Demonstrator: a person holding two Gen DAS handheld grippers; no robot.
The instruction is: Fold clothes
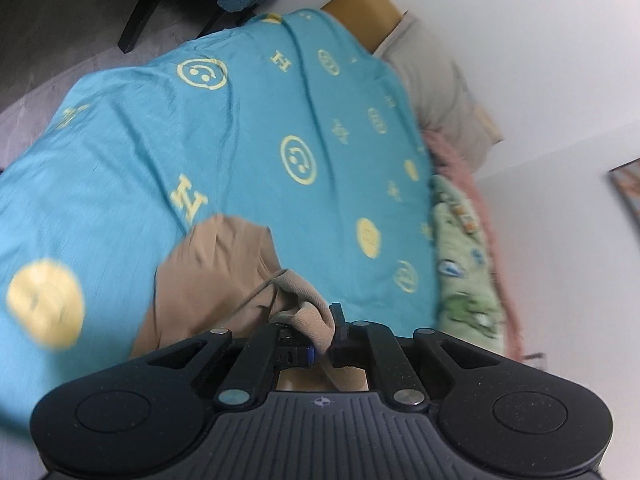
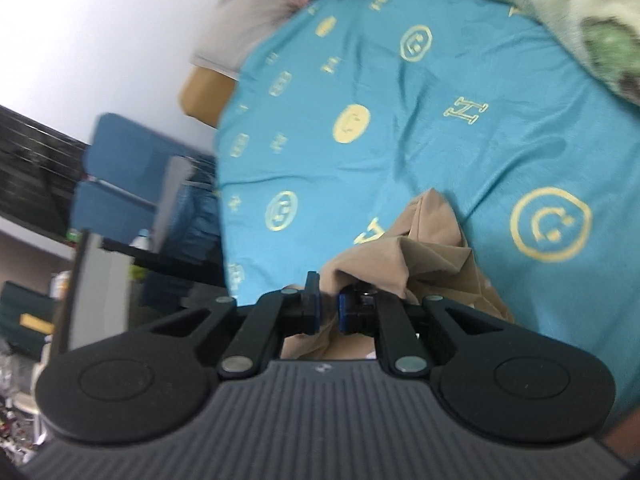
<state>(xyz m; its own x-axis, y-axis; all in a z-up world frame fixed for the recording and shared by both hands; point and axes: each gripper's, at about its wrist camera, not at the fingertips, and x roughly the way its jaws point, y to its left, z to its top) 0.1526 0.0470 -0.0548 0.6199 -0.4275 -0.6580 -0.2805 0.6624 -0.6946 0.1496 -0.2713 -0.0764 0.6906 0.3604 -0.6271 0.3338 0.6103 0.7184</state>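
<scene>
Left gripper (image 1: 320,330) and right gripper (image 2: 328,310) each have fingers clamped on the tan garment (image 1: 216,276), bunched at lower centre of frame over the blue bedsheet (image 1: 248,120).

The left gripper (image 1: 316,330) body hides the lower part of the tan garment (image 1: 208,280) at the frame bottom, and cloth covers its finger pads. The yellow face print (image 1: 45,303) at lower left is motion-blurred. In the right view, shelf clutter (image 2: 24,320) at far left is too blurred to identify.
</scene>
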